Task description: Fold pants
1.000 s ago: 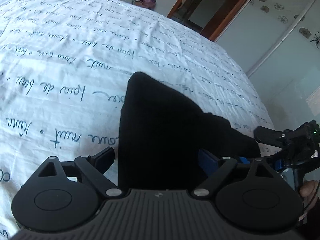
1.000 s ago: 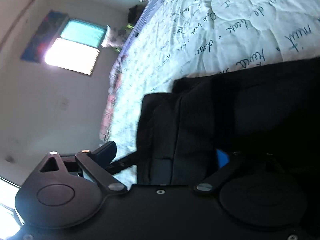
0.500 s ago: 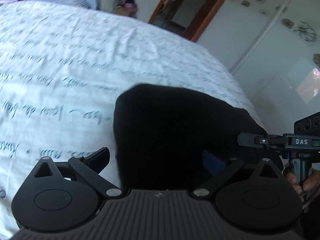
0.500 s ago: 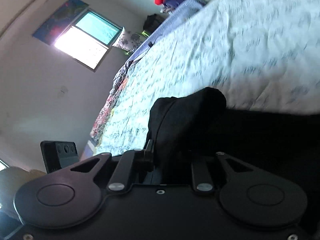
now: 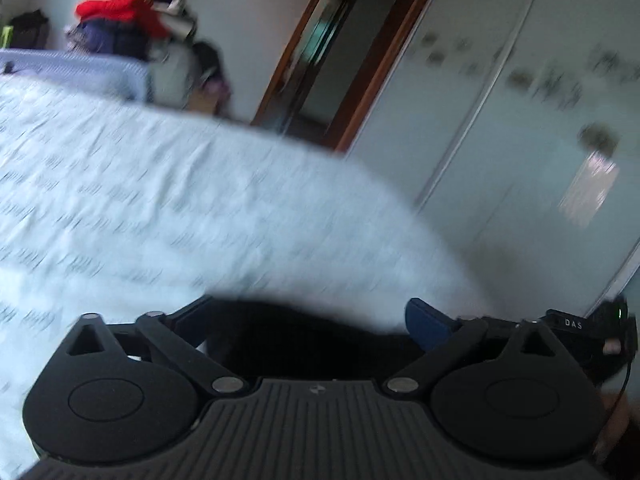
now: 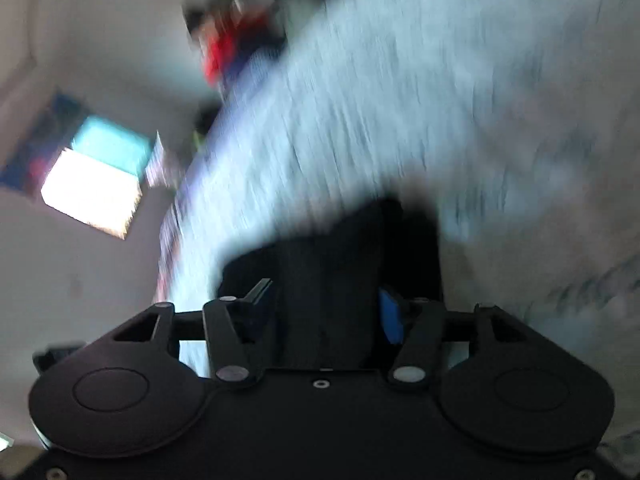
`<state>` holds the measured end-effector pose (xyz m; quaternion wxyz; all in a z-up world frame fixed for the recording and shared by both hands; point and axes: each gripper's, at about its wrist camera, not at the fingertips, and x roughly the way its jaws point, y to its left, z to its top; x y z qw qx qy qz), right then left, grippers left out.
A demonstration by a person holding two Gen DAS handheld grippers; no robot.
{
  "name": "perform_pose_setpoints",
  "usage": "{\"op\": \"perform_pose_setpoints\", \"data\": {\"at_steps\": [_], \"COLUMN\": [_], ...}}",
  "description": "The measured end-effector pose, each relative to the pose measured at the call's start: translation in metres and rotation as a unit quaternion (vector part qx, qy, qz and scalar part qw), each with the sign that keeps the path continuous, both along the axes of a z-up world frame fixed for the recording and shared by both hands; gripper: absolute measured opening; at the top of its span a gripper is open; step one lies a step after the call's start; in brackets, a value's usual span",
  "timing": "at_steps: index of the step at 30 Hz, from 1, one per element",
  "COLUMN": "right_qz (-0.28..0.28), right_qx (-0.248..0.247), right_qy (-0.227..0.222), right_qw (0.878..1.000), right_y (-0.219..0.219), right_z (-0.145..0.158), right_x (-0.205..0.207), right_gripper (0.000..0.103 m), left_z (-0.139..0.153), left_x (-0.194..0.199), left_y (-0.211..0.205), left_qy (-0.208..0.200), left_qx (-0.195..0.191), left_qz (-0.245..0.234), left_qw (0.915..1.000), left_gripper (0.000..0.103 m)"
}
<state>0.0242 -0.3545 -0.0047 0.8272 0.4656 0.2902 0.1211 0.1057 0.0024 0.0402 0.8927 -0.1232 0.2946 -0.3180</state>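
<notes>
The black pants lie on the white bed sheet with dark script. In the left wrist view my left gripper is open, its fingers wide apart, with the pants low between them. The other gripper shows at the right edge. In the right wrist view my right gripper has its fingers part open with a bunched fold of the pants between them; whether the pads press the cloth is blurred. Both views are motion-blurred.
A pile of red and dark clothes stands beyond the bed's far end. A brown door frame and pale wardrobe doors are at the right. A bright window is on the left wall.
Both grippers have tilted up and moved fast. The pants now sit lower in the left view. The right gripper's fingers, near shut half a second ago, now stand wider apart.
</notes>
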Motion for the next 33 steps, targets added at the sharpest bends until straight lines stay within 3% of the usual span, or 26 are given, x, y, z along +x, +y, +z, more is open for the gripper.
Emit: {"op": "perform_pose_setpoints", "data": {"at_steps": [1,3,4,5,7,8,9,10,11,13,15,17,18,19,20,22,24,28,30,32,33], "right_qz": [-0.018,-0.011,-0.009,-0.006,0.004,0.0,-0.011,-0.019,-0.027,-0.043,-0.035,-0.029,-0.027,-0.019,-0.002,0.054,0.117,0.222,0.247,0.241,0.24], "right_qx": [0.021,0.088,0.119,0.134,0.133,0.125,0.101,0.072,0.079,0.131,0.088,0.076,0.079,0.08,0.081,0.097,0.131,0.207,0.196,0.159,0.149], "right_qy": [-0.038,-0.083,-0.086,-0.079,-0.016,0.01,0.012,0.019,0.024,0.028,0.052,0.037,0.001,-0.031,-0.054,-0.07,-0.055,0.026,0.073,0.088,0.094], "right_qw": [0.999,0.993,0.989,0.988,0.991,0.992,0.995,0.997,0.996,0.99,0.994,0.996,0.997,0.996,0.995,0.991,0.983,0.952,0.946,0.953,0.955], "right_y": [-0.002,0.004,0.012,0.019,0.033,0.032,0.03,0.024,0.015,0.003,0.009,0.011,0.014,0.017,0.023,0.047,0.074,0.141,0.162,0.161,0.158], "right_z": [0.008,0.006,-0.002,-0.011,-0.043,-0.058,-0.066,-0.072,-0.081,-0.097,-0.077,-0.047,-0.029,-0.014,-0.001,0.014,0.012,-0.033,-0.06,-0.079,-0.083], "right_x": [-0.001,0.013,0.027,0.041,0.071,0.075,0.073,0.068,0.063,0.054,0.058,0.059,0.055,0.053,0.055,0.074,0.104,0.173,0.2,0.219,0.23], "right_gripper": [0.058,0.079,0.096,0.097,0.095,0.07,0.046,0.02,0.002,0.0,0.0,0.043,0.058,0.088,0.097,0.097,0.097,0.097,0.094,0.05,0.041], "left_z": [0.0,-0.011,-0.022,-0.039,-0.072,-0.089,-0.097,-0.101,-0.103,-0.102,-0.098,-0.088,-0.081,-0.074,-0.068,-0.063,-0.068,-0.085,-0.092,-0.096,-0.096], "left_x": [0.005,0.02,0.029,0.04,0.056,0.062,0.059,0.054,0.05,0.045,0.044,0.035,0.028,0.019,0.007,-0.014,-0.028,-0.042,-0.042,-0.039,-0.038], "left_y": [-0.01,-0.031,-0.043,-0.054,-0.062,-0.058,-0.049,-0.046,-0.049,-0.066,-0.072,-0.064,-0.059,-0.05,-0.042,-0.03,-0.03,-0.032,-0.032,-0.03,-0.03], "left_qy": [-0.004,-0.001,0.007,0.026,0.072,0.1,0.079,0.065,0.05,0.032,0.025,0.015,0.008,0.005,0.002,-0.006,-0.008,-0.017,-0.025,-0.023,-0.024], "left_qx": [-0.014,-0.023,-0.003,0.029,0.091,0.102,0.078,0.074,0.089,0.131,0.158,0.157,0.15,0.142,0.13,0.101,0.109,0.138,0.146,0.142,0.14], "left_qz": [-0.011,-0.034,-0.031,-0.028,-0.007,-0.002,-0.013,-0.023,-0.028,-0.027,-0.031,-0.018,-0.01,0.002,0.012,0.013,0.007,-0.001,0.004,0.007,0.008], "left_qw": [0.9998,0.9992,0.9995,0.9988,0.9932,0.9897,0.9938,0.9948,0.9944,0.9905,0.9866,0.9874,0.9886,0.9898,0.9915,0.9948,0.994,0.9903,0.9889,0.9895,0.9898], "left_gripper": [0.102,0.103,0.103,0.102,0.092,0.089,0.094,0.093,0.093,0.097,0.096,0.092,0.095,0.1,0.101,0.102,0.102,0.103,0.103,0.103,0.103]}}
